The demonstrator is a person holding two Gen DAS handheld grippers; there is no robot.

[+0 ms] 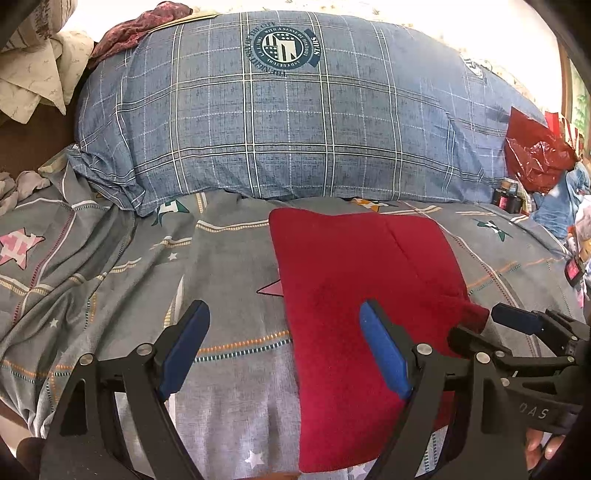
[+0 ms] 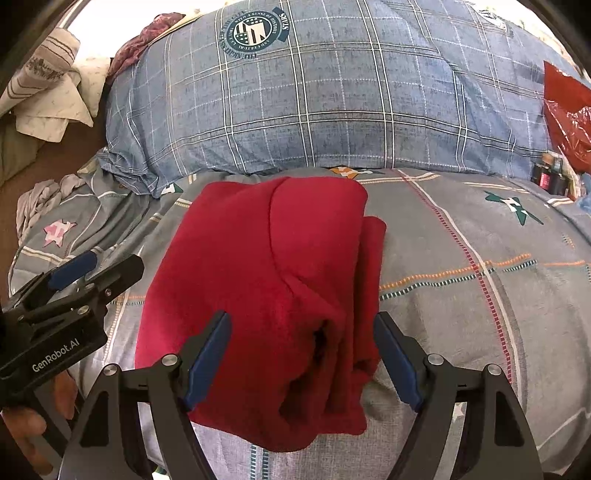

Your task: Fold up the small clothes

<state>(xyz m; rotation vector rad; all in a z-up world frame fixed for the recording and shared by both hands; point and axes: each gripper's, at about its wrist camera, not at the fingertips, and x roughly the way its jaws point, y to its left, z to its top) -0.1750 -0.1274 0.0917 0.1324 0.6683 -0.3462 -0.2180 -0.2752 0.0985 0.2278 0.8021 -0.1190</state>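
A bed (image 1: pixel 229 258) fills both views, covered by a grey sheet (image 2: pixel 480 295) printed with stars and dashed lines. Across its far edge lies a big blue plaid pillow (image 1: pixel 288 122), with a round crest (image 1: pixel 282 46) printed near its top. Behind the pillow's far left corner sits a maroon patterned cloth (image 1: pixel 136 33), and further left a pile of cream fabric (image 1: pixel 40 81). A crumpled pale cloth (image 2: pixel 40 203) lies off the bed's left edge. At the right edge, beside the pillow, a red plastic bag (image 1: pixel 535 151) stands crumpled, with a small dark bottle (image 1: pixel 508 195) just below it.

The red garment (image 2: pixel 266 295), a soft fleece piece, lies folded in the middle of the bed, its far edge just short of the pillow. A seam runs down its top layer, and its layers stack along the right side. Its near edge reaches toward the bed's front edge.

The left gripper (image 1: pixel 284 350) hovers over the garment's left edge with its blue-padded jaws wide apart; one finger is over the bare sheet, the other over the red fabric, and nothing is pinched. The right gripper (image 2: pixel 303 358) hangs above the near part of the garment, jaws equally wide on either side of the folded layers, pads not pressing. Each gripper shows at the side of the other's view, held by a hand (image 2: pixel 22 424).
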